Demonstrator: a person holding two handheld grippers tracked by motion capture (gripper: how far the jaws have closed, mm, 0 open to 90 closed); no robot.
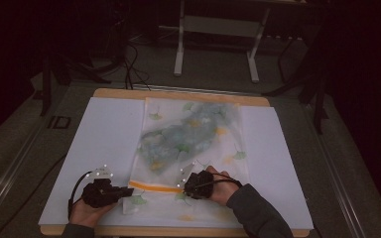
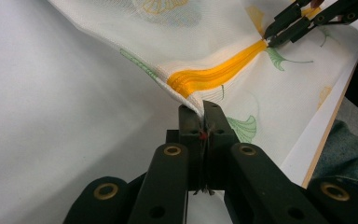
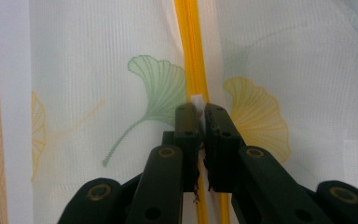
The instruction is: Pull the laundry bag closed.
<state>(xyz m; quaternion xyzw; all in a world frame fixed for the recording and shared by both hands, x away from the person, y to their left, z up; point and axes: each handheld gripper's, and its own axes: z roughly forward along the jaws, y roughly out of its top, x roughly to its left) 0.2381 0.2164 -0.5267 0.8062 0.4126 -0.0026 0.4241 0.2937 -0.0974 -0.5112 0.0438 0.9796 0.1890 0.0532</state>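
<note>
Where fingers pinch: white sheet point(image 1: 104, 134) beneath.

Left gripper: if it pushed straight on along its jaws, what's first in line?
The left gripper is shut on the mesh bag's edge, beside the orange zipper. Straight on, it meets the zipper band first, then probably the right gripper clamped farther along; depth is unclear.

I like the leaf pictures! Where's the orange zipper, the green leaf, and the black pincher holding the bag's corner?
orange zipper point(image 2: 209, 77), left gripper view, middle of its band
green leaf point(image 3: 161, 88), right gripper view, fan-shaped blade
left gripper point(image 2: 202, 109), left gripper view, between fingertips
</note>
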